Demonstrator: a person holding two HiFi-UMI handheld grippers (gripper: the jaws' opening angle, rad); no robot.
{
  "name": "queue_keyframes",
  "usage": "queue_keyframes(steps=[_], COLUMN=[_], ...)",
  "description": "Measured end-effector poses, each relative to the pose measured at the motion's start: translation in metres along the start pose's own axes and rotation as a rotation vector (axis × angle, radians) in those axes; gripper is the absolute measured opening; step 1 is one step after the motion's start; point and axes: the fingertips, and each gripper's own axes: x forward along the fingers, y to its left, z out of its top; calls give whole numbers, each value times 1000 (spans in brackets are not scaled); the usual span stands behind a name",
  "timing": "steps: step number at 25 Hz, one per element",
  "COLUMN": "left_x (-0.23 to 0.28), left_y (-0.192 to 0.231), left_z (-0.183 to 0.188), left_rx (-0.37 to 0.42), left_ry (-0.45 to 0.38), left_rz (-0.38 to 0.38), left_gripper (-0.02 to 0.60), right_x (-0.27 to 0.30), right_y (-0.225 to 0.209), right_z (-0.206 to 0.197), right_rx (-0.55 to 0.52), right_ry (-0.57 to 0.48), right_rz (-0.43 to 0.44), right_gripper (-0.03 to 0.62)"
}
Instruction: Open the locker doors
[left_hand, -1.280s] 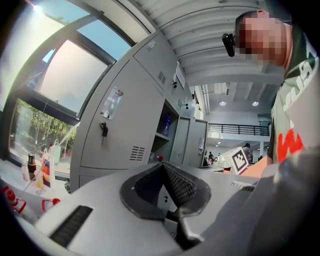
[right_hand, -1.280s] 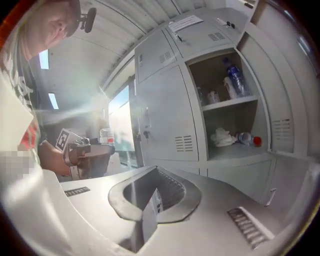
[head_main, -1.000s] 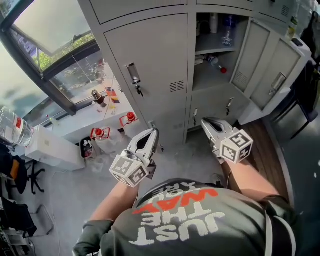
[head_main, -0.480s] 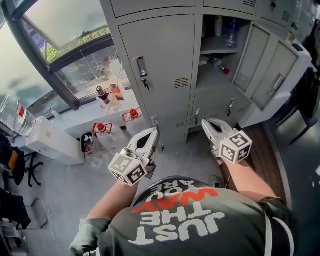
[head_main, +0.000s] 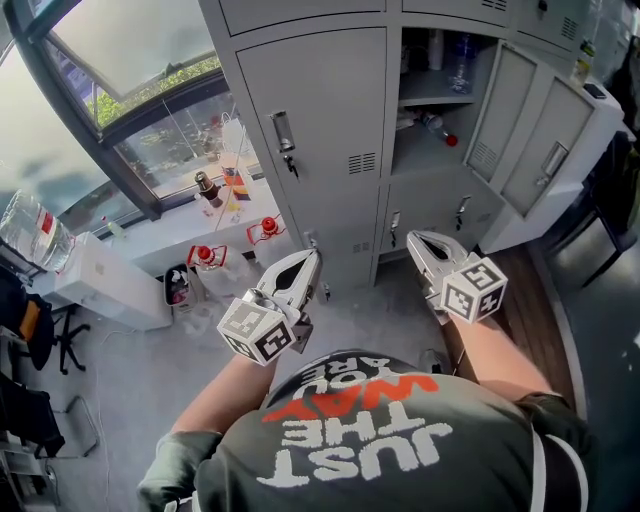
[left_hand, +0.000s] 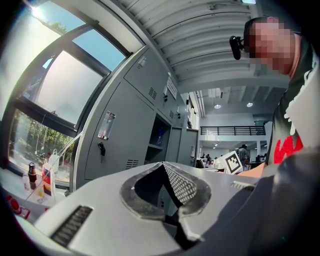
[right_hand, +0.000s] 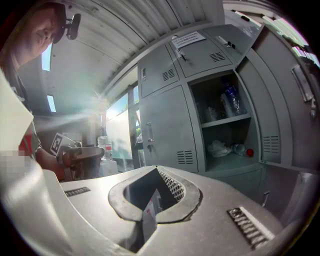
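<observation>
A bank of grey lockers (head_main: 330, 40) stands in front of me. The upper left door (head_main: 320, 130) is closed, with a handle (head_main: 283, 133) and a key hanging under it. To its right a compartment (head_main: 435, 95) stands open, door (head_main: 505, 100) swung right, bottles on its shelves. Below are two closed doors with small handles (head_main: 394, 228). My left gripper (head_main: 310, 257) and right gripper (head_main: 414, 238) hover short of the lower doors, both shut and empty. The closed door (left_hand: 120, 135) shows in the left gripper view. The open compartment (right_hand: 225, 115) shows in the right gripper view.
A window sill (head_main: 200, 215) with small bottles runs left of the lockers. Two red-capped jugs (head_main: 205, 262) and a white box (head_main: 100, 285) sit on the floor below it. A second swung-out door (head_main: 555, 150) stands at the right above a wooden strip (head_main: 520, 290).
The head view has shifted, so the lockers sit a little further right. My left gripper has drifted slightly toward the lockers. The right gripper has stayed put; both remain shut.
</observation>
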Motion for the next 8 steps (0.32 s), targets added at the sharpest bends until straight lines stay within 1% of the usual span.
queue_keyframes(steps=[8], left_x=[-4], left_y=[1], left_z=[5], left_rx=[3], left_ry=[-3], left_rz=[-3], left_gripper=[2], right_x=[-1], right_y=[4], right_z=[1], right_rx=[-3], right_ry=[-2], right_rz=[2], right_gripper=[35])
